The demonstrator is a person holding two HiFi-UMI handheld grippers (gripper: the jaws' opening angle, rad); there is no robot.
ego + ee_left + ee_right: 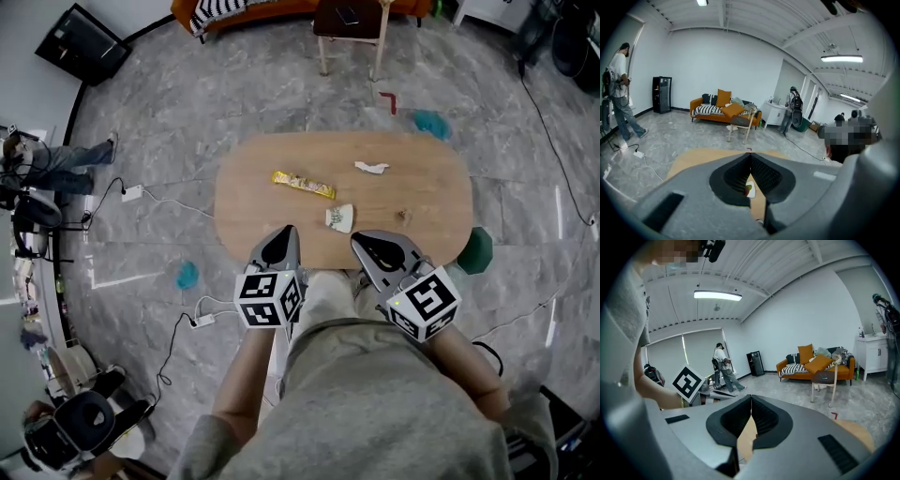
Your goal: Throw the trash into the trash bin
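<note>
Closed, empty left tongs [284,232] and right tongs [360,240] poised at the bench [431,197] edge, presumably for reaching the nearby crumpled wrapper [340,218] first.

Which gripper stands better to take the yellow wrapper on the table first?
Left, probably: the left gripper lies nearer the yellow wrapper, while the right gripper is closer to the crumpled wrapper.

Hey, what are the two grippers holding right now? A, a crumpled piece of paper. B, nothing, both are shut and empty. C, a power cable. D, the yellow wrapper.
B: the left gripper and the right gripper both have their jaws together with nothing between them, while the yellow wrapper and the crumpled paper lie on the table.
</note>
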